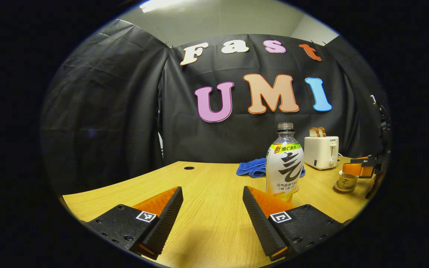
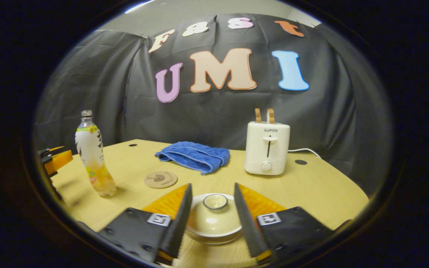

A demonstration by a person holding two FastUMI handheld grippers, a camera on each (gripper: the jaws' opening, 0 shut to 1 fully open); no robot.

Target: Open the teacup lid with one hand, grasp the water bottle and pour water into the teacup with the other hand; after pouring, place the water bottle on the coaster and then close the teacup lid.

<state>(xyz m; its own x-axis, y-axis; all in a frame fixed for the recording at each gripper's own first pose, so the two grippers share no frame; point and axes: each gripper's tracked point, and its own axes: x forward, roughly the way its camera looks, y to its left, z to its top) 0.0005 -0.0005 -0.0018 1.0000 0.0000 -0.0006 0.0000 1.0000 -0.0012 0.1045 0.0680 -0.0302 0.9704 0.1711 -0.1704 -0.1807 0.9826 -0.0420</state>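
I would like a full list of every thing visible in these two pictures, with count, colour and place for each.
clear plastic water bottle with white label: one, uncapped, upright on the table's left part, apart from the coaster
round brown cork coaster: one, bare, between bottle and teacup
cream ceramic teacup lid: one, on the teacup, between the right fingers
blue folded cloth: one, behind the coaster
white toaster: one, two brown bread slices in its slots, at the back right
light wooden table: one
left hand-held gripper: black and orange, open, facing the bottle
right hand-held gripper: black and orange, open, fingers on either side of the lid
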